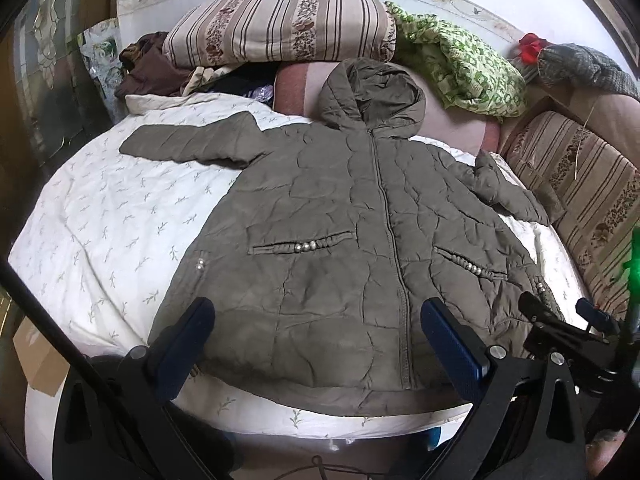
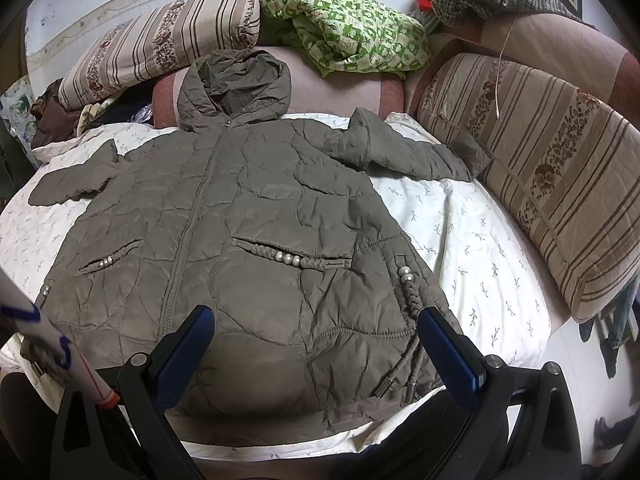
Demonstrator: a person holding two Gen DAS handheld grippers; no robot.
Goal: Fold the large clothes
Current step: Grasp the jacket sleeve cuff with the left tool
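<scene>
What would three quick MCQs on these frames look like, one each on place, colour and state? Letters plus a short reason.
1. Where does the jacket lie?
A. Spread flat on the white bedspread
B. Hanging on a wall hook
C. Bundled on the floor

2. What colour is the crumpled cloth behind the hood?
A. Solid red
B. Green and cream patterned
C. Solid black

3. What is the state of the front zipper?
A. Open to the hem
B. Closed up to the hood
C. Torn out

Answers:
1 A, both sleeves lie spread out and the front faces up on the bedspread.
2 B, green blocks on a pale ground show in both views.
3 B, the two front panels meet along the whole zipper line, with no lining showing.

The left gripper and right gripper hover at the hem, fingers apart, holding nothing.
</scene>
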